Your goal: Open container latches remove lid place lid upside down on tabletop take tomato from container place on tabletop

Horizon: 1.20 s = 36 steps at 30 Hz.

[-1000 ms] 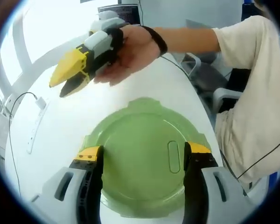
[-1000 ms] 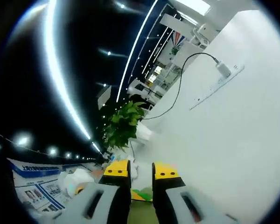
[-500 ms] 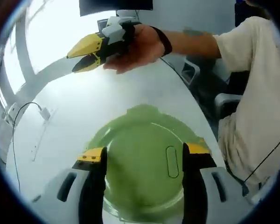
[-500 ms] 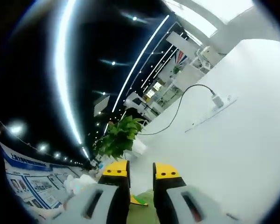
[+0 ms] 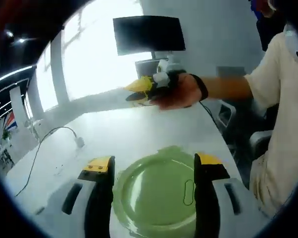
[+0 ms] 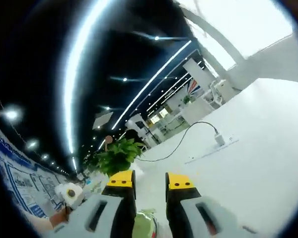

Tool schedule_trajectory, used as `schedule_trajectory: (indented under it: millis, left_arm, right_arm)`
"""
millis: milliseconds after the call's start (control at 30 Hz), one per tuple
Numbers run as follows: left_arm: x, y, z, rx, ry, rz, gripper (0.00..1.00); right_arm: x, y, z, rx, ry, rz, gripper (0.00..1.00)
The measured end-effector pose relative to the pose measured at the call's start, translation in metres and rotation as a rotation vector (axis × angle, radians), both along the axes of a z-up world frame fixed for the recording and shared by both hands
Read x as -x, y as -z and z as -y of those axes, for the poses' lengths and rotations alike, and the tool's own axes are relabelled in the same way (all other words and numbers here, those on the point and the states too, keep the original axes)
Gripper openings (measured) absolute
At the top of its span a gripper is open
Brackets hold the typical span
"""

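A round pale green lid [image 5: 156,198] lies low in the left gripper view, on the white table [image 5: 139,131]. An oval tab outline [image 5: 188,192] marks its right side. My left gripper [image 5: 154,166] is open wide, one jaw on each side of the lid; contact is unclear. Beyond the lid, a person's hand [image 5: 181,91] holds my right gripper [image 5: 134,89] high above the table's far side. In the right gripper view, my right gripper [image 6: 150,181] shows a narrow gap with nothing in it, above a bit of green [image 6: 144,223].
A dark monitor [image 5: 149,33] stands behind the table. A cable with a white power strip [image 5: 79,142] lies at the left, the same power strip [image 6: 219,140] in the right gripper view. A person in a beige shirt [image 5: 283,114] sits right. A potted plant [image 6: 116,156] stands far off.
The left gripper view has tilted up, so the lid sits lower and looks smaller. The right gripper has risen and drawn away over the far side. Jaw gaps are unchanged.
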State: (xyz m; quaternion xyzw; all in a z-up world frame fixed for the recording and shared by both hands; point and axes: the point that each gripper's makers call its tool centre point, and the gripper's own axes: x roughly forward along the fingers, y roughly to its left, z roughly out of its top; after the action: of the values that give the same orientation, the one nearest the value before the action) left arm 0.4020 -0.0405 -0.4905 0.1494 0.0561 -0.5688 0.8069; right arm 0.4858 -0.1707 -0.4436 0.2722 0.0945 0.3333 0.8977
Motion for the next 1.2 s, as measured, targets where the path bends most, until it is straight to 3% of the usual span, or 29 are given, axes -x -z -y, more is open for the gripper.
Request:
schedule_trajectory:
  millis: [200,267,333,367,400,433,567,667,967,1033,1200]
  left_arm:
    - [0.000,-0.021,-0.016,0.118,-0.103,0.048,0.65]
    - [0.001,-0.029,-0.021,0.175,-0.140,0.027,0.63]
    - [0.008,-0.031,-0.025,0.176,-0.137,0.043,0.60]
    - [0.009,-0.031,-0.027,0.157,-0.141,0.081,0.60]
    - [0.007,-0.031,-0.032,0.114,-0.159,0.158,0.62]
    - [0.007,-0.030,-0.035,0.106,-0.183,0.179,0.62]
    - [0.005,-0.039,-0.051,0.159,-0.254,0.194,0.62]
    - [0.007,-0.049,-0.064,0.222,-0.317,0.226,0.64]
    - [0.008,-0.065,-0.106,0.331,-0.491,0.291,0.64]
    - [0.007,-0.065,-0.117,0.363,-0.531,0.293,0.64]
    - [0.006,-0.056,-0.135,0.371,-0.588,0.287,0.63]
  right_arm:
    - [0.009,-0.005,0.004,0.092,0.030,0.109,0.29]
    - [0.011,-0.004,0.005,0.126,0.047,0.130,0.32]
    - [0.013,-0.003,0.007,0.185,0.068,0.183,0.33]
    - [0.014,-0.003,0.009,0.213,0.079,0.203,0.35]
    - [0.015,-0.003,0.009,0.219,0.084,0.215,0.38]
    - [0.018,-0.003,0.008,0.210,0.083,0.215,0.40]
    - [0.023,-0.004,0.016,0.268,0.133,0.274,0.45]
    - [0.029,-0.003,0.022,0.304,0.169,0.291,0.46]
    - [0.047,-0.008,0.047,0.317,0.287,0.336,0.46]
    - [0.052,-0.008,0.053,0.316,0.310,0.343,0.45]
    - [0.056,-0.006,0.068,0.309,0.358,0.339,0.45]
